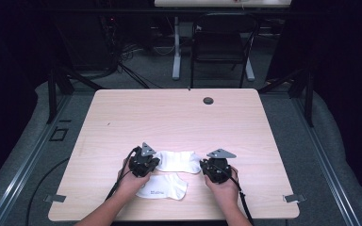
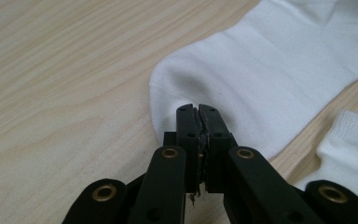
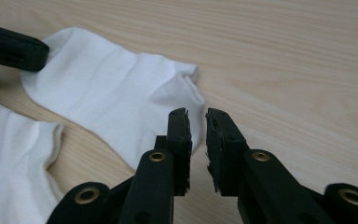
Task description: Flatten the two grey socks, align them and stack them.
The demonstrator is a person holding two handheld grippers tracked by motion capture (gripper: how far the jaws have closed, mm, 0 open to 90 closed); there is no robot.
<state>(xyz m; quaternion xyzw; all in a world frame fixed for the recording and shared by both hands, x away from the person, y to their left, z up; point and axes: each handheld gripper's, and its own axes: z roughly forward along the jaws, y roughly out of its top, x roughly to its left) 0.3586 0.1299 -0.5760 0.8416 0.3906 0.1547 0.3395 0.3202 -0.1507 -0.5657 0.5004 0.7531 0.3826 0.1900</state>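
The left gripper (image 2: 198, 112) was closed, its jaws pressed flat together over the rounded end of the farther white sock (image 2: 270, 79); whether any cloth was pinched between the tips could not be told. The right gripper (image 3: 198, 119) stood a little open, a narrow gap between its jaws, with nothing between them; its tips hovered just beside the sock's other end (image 3: 121, 102), where the fabric was rumpled and folded up.

That sock (image 1: 178, 161) lay flat, stretched sideways between the two grippers, plain white with faint ribbing, near the front edge of the table (image 1: 179, 113) and roughly midway between its left and right edges. A second white sock (image 1: 164, 187) lay just nearer the front edge, close beside the first and bearing small dark print near its toe.

The left hand (image 1: 132, 181) wrapped the left gripper's (image 1: 143, 162) body from below, aiming it toward the table's right edge and downward. The right hand (image 1: 222, 184) held the right gripper (image 1: 215, 168) likewise, aimed toward the left edge. Both forearms came in over the front edge, angled toward each other.
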